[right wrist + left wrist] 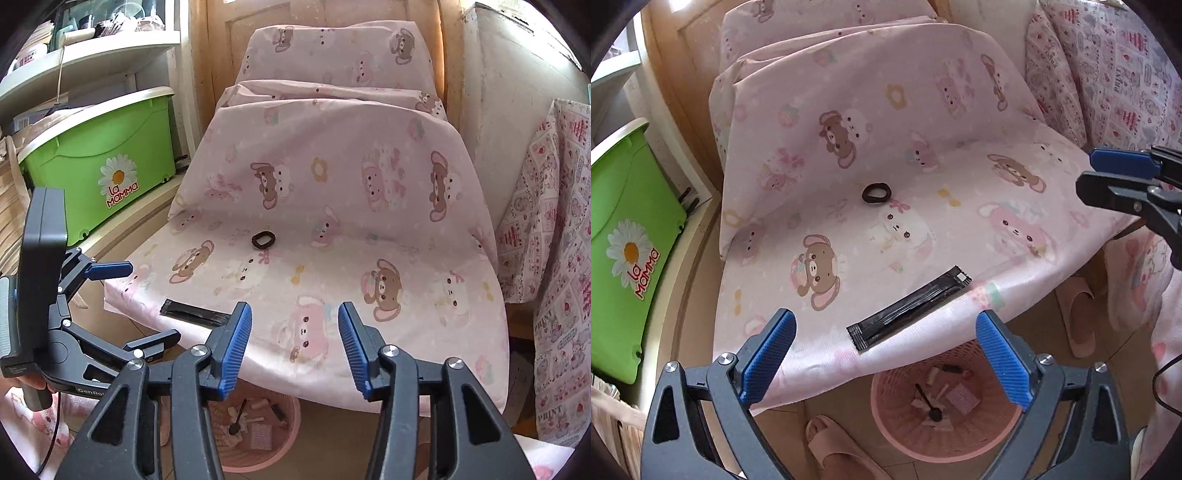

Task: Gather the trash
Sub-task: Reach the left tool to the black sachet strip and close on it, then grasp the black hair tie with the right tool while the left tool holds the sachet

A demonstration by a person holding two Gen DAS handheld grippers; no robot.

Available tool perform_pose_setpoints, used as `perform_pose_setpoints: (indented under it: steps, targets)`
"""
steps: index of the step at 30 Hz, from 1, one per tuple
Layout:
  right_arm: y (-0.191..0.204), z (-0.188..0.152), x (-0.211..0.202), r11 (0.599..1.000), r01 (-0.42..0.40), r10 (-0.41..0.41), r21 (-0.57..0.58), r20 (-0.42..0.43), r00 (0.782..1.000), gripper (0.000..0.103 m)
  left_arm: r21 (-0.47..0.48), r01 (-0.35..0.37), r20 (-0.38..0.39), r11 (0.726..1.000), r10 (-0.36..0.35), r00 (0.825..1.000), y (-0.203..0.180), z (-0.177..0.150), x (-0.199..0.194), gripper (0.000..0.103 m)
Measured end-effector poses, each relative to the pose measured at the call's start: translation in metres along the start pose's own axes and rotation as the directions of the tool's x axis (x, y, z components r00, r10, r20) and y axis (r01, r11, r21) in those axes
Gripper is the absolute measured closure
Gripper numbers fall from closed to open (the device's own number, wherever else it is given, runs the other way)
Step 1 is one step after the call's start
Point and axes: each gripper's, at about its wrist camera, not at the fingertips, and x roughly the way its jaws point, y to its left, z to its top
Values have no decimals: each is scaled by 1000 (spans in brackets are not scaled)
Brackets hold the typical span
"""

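A: Wrapper [909, 307], black and long, lies flat near the front edge of the pink sheet [923, 155], at lower centre of our left wrist view, just ahead of our left gripper [886, 356]. Its jaws stand wide and hold nothing.

B: And the bin [945, 435] sits on the floor right below that edge, at the bottom of the frame, with scraps already in it. So we judge we are at the approach to the wrapper, not yet touching it.

A: Our right gripper [295, 350]?

B: Jaws partly open, empty, hovering over the front of the sheet at lower centre of the right wrist view. The wrapper [192, 314] shows at lower left there, half hidden behind a blue pad.

A: Next we would lower the left jaws across the wrapper's narrow width and close. It is thin and flat on soft cloth, so we risk pinching sheet along with it.

B: The hair tie [876, 192], a dark ring, lies farther back at mid frame, well apart. Whether it counts as trash we cannot tell.
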Motion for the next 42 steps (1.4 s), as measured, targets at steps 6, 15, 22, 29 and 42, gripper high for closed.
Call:
perform_pose_setpoints:
  steps: [6, 15, 22, 29, 42]
  targets:
    - [-14, -7, 22, 996, -15, 20, 89, -58, 998, 52, 4, 18, -66, 1000, -18, 998, 6, 7, 30, 12]
    - [-21, -10, 32, 993, -11, 21, 119, -84, 996, 52, -27, 129, -86, 991, -131, 988, 7, 6, 48, 42]
    - [-22, -10, 41, 992, 4, 9, 125, -100, 995, 52, -98, 188, -83, 977, -197, 977, 17, 10, 59, 43]
    - [-18, -8, 45, 993, 62, -55, 101, -74, 996, 52, -173, 223, -40, 959, -233, 972, 26, 10, 54, 87]
    - [-22, -4, 50, 986, 29, -17, 166, -75, 997, 52, -356, 50, 30, 933, -42, 999, 72, 8, 30, 89]
